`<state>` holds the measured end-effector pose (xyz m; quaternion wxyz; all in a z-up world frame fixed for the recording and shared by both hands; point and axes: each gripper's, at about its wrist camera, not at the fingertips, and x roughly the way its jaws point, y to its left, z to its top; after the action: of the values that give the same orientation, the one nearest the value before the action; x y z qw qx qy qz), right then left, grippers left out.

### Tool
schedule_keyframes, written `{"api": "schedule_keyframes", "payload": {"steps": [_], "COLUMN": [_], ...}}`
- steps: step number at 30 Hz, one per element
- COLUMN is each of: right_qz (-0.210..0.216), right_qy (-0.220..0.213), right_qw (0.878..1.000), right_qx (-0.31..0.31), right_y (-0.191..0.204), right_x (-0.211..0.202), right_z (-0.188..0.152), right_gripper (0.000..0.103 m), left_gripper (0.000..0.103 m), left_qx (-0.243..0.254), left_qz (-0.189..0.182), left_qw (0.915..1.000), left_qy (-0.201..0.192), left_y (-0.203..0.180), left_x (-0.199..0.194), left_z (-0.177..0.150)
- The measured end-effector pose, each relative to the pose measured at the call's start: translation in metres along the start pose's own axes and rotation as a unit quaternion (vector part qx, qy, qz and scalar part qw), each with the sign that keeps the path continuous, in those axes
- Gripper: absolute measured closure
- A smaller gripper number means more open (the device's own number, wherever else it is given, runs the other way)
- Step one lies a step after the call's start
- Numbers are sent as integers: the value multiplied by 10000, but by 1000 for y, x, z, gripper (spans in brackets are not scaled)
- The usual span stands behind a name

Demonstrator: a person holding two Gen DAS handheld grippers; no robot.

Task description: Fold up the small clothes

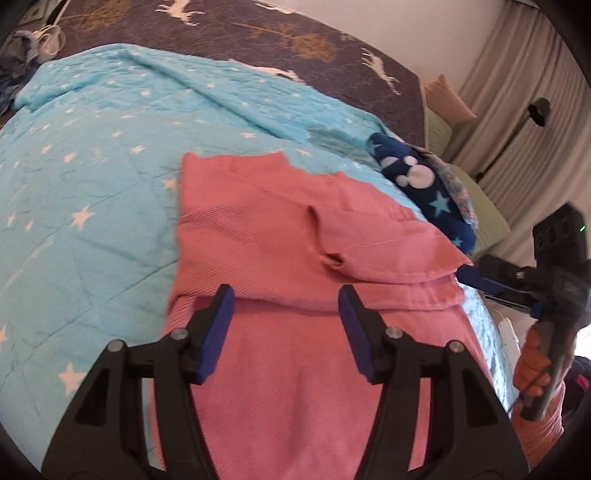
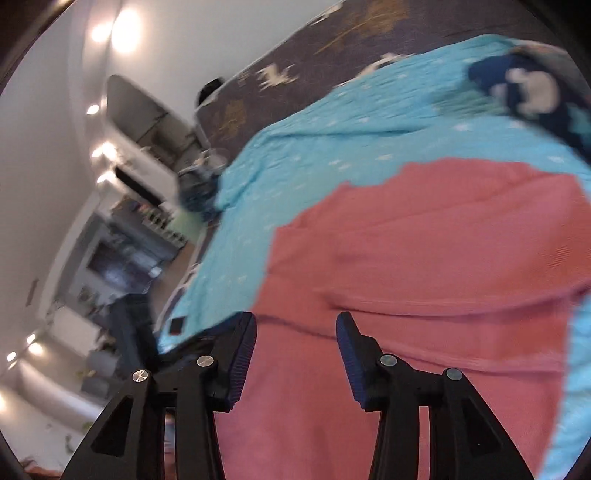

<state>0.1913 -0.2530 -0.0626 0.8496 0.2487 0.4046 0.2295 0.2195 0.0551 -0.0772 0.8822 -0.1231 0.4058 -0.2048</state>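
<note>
bed: blue quilt [image 1: 92, 155] under a pink garment [image 1: 280, 236], part folded.
left gripper [image 1: 284, 299]: wide open, empty.
right gripper [image 2: 295, 326]: open, empty.
next: grip an edge, fold over.

Bed and room around my working area

I see a turquoise star-print quilt [image 1: 92, 155] spread over a dark bedspread with white deer [image 1: 258, 33]; a navy star-patterned bundle [image 1: 421, 184] lies at the quilt's right edge, and a floor lamp [image 1: 537, 110] stands before pale curtains [image 1: 517, 74]; my right camera, blurred, shows white shelving [image 2: 140, 162] against the wall beyond the bed, with ceiling lights [image 2: 125, 33] glowing above
</note>
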Motion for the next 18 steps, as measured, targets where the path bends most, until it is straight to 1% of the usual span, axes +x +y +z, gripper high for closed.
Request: {"api": "schedule_keyframes", "payload": {"steps": [1, 3, 4, 5, 7, 9, 10, 11, 12, 13, 14, 15, 16, 18], "right_qz": [-311, -779, -1030, -1243, -1687, -1927, -2009, -2054, -2088, -2106, -2101, -2071, -2030, -1880], "right_qy": [-143, -337, -416, -465, -501, -471, -453, -439, -426, -413, -409, -401, -393, -380], "right_qw": [9993, 9958, 9930, 9901, 9831, 9784, 9764, 9752, 9740, 9730, 9725, 9726, 9731, 9760], "right_qx": [121, 335, 410, 448, 502, 586, 647, 703, 770, 847, 914, 981, 1014, 1027], "right_y": [-14, -34, -42, -48, -64, -77, -83, -91, -95, -99, -102, -107, -104, -107], "right_x": [-12, -32, -42, -50, -64, -65, -65, -66, -68, -65, -63, -61, -61, -55], "right_z": [0, -4, -7, -11, -13, -17, -19, -20, -24, -25, -29, -28, -27, -22], "right_gripper": [52, 51, 51, 50, 49, 48, 48, 47, 46, 46, 46, 46, 46, 45], "left_gripper": [43, 42, 41, 37, 36, 36, 38, 57, 89, 97, 97, 97, 97, 97], "left_qx": [32, 149, 232, 280, 271, 115, -9, -150, -160, -156, -240, -388, -424, -394], "left_qz": [-41, -174, -313, -410, -472, -450, -465, -499, -456, -357, -344, -391, -439, -509], "left_qw": [10000, 9996, 9990, 9983, 9971, 9954, 9940, 9917, 9909, 9910, 9908, 9913, 9921, 9959], "left_qy": [29, 145, 229, 305, 538, 833, 988, 1177, 1254, 1281, 1285, 1198, 1094, 640], "left_y": [-3, -14, -22, -26, -36, -39, -40, -40, -41, -42, -43, -42, -42, -43], "left_x": [2, 14, 21, 27, 47, 69, 80, 93, 100, 105, 106, 101, 95, 67], "left_z": [1, 8, 12, 14, 20, 24, 24, 24, 23, 22, 23, 25, 27, 40]}}
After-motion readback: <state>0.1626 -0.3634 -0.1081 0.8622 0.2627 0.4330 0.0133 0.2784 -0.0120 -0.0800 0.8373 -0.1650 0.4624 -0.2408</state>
